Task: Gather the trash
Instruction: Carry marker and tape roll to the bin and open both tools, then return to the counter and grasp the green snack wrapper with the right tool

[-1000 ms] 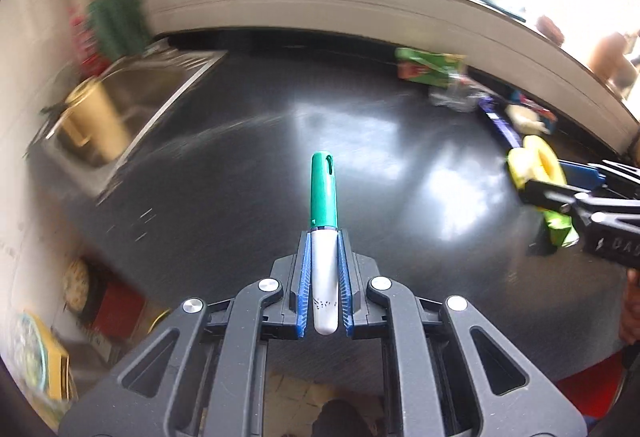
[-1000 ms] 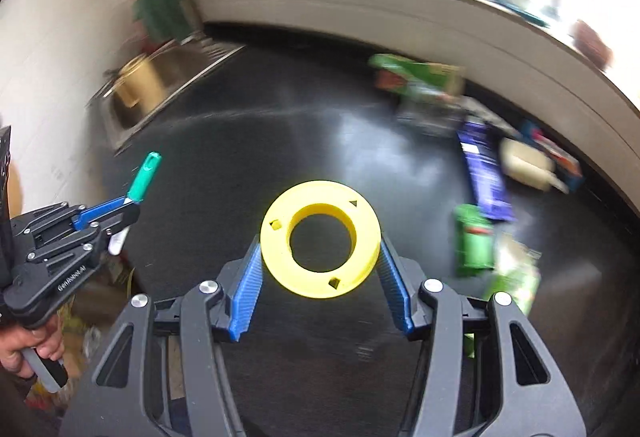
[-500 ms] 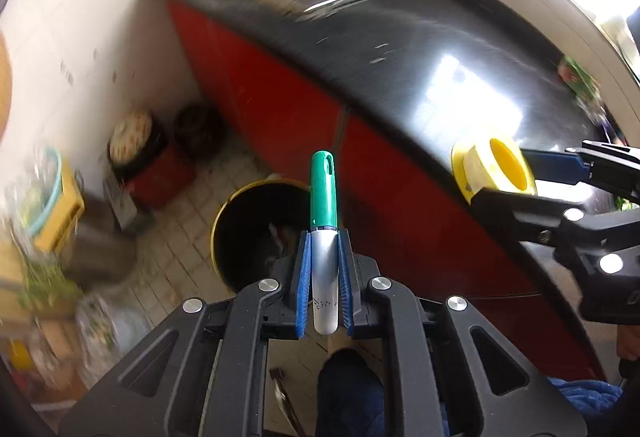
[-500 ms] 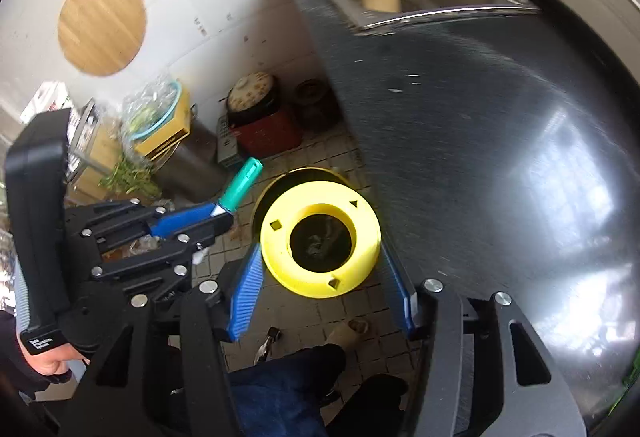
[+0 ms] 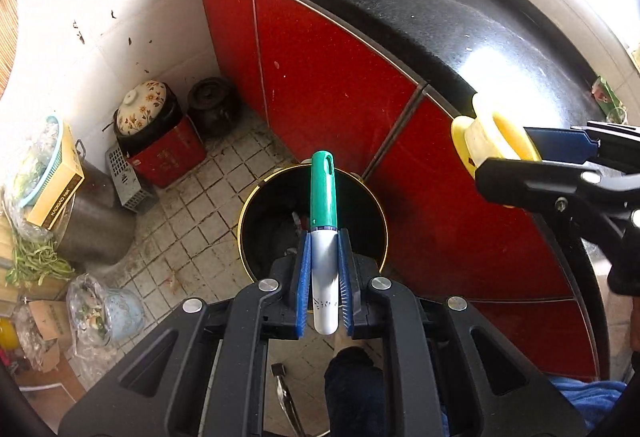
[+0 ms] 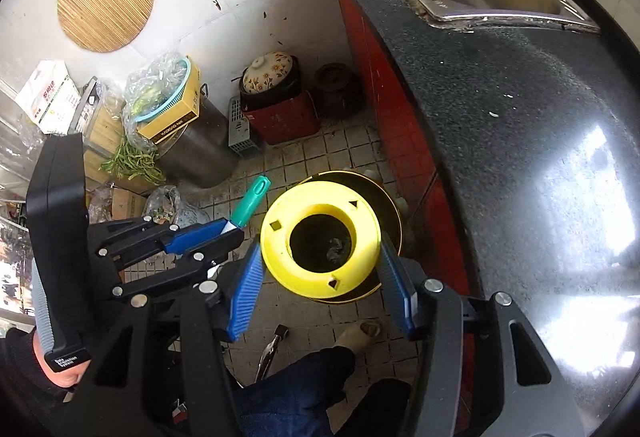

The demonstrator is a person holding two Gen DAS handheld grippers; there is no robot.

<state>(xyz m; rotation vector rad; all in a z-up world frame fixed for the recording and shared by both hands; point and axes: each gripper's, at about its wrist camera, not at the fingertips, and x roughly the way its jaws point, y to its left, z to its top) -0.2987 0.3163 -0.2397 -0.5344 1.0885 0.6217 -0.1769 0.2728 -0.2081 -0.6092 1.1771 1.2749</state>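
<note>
The left claw (image 5: 325, 269) pinches a green-capped marker (image 5: 324, 213), pointing down over the black bin (image 5: 256, 261), ready for dropping. The right claw (image 6: 320, 265) clamps a yellow spool (image 6: 320, 237) above the same bin, beside the desk (image 6: 520, 117).
</note>
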